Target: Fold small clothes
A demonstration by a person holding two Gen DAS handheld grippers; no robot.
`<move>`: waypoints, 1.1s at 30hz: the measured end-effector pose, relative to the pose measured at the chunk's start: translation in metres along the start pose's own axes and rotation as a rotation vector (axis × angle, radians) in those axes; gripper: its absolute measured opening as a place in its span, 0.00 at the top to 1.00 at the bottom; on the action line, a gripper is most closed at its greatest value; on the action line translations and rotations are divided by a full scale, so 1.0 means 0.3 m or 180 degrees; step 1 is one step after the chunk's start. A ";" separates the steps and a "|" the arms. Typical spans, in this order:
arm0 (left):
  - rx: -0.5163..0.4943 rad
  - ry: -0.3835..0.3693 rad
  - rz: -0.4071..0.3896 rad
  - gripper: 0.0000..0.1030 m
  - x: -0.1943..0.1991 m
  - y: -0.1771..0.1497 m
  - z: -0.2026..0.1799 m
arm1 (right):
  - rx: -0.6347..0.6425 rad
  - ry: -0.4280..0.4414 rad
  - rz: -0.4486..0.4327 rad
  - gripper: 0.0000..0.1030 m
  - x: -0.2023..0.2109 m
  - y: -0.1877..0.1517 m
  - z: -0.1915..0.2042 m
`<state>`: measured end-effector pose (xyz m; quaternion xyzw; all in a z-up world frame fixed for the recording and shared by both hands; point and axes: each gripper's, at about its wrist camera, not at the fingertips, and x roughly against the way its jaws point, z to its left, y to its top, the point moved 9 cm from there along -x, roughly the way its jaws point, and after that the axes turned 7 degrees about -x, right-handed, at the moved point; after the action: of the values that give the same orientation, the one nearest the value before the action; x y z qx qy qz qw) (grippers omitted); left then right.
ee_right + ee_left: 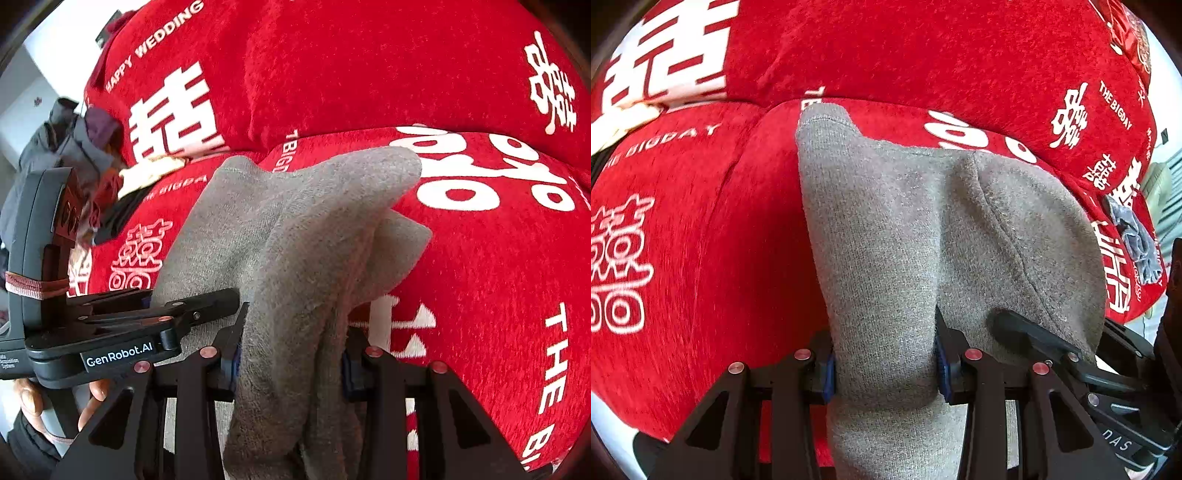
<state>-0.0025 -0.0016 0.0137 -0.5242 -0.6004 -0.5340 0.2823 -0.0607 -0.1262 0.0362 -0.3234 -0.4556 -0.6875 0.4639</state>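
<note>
- Red plush sofa cover (923, 55) printed with white characters and the words "THE BIG DAY" fills the background of both wrist views; it drapes a seat cushion and a back cushion.
- We hold one grey knitted garment (886, 229) between both tools, lifted above the seat cushion; in the left wrist view it rises from the jaws and spreads up and to the right, with a stitched seam curving along its right side.
- Our left gripper (884, 369) is clenched on the grey garment: the blue pads (829, 376) press a bunched fold from both sides.
- Our right gripper (291, 363) is likewise clenched on the same cloth (295, 240), whose layers hang doubled, with one pointed corner reaching up and right.
- In the right wrist view the left tool (122, 332) sits just beside on the left, its body marked "GenRobot.AI", with the person's fingers (94, 398) wrapped around its handle.
- A small crumpled grey-blue cloth (1137, 240) lies on the sofa's right end, well apart from the held piece.
- A heap of mixed clothes (74, 147), grey, purple and cream, rests at the sofa's left end.
- We see no basket, box or other container in either view.
</note>
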 end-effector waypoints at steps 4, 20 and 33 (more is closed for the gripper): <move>0.0013 0.0000 0.0001 0.60 -0.006 -0.037 0.002 | 0.0009 -0.0021 0.0012 0.59 0.006 -0.030 -0.005; -0.0043 0.0006 0.0048 0.60 -0.011 -0.098 0.018 | -0.0037 -0.0047 -0.0092 0.60 0.010 -0.089 0.003; 0.0017 -0.0072 -0.0007 0.58 -0.032 -0.085 0.027 | -0.0090 0.0074 -0.0107 0.60 0.005 -0.060 -0.022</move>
<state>-0.0218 0.0058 -0.0060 -0.5287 -0.6056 -0.5267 0.2763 -0.0781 -0.1300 0.0291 -0.3142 -0.4458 -0.7053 0.4529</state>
